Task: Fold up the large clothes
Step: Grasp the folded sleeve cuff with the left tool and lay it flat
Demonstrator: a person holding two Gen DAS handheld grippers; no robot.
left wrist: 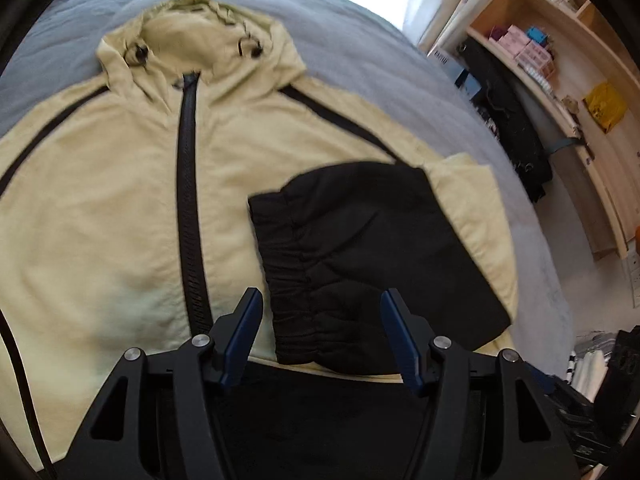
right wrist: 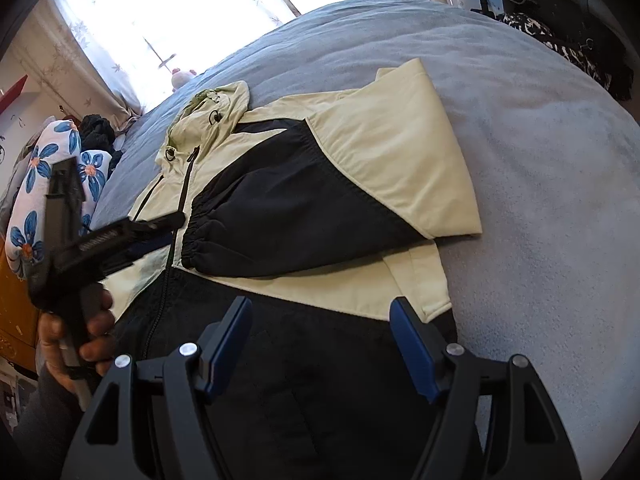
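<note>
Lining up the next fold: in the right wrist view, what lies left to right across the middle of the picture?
Flowered pillow → left tool, held in a hand → jacket zipper → black sleeve cuff → folded-in sleeve's pale upper part → bare grey bedspread.

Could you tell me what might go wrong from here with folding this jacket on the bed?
1. The folded sleeve lies loose across the jacket chest; both the left hand-held gripper and the right hand-held gripper are open, so a tug on the hem could slide it off.
2. The hood is still spread out and may bunch later.
3. The soft bed cover may wrinkle under the fold.
</note>
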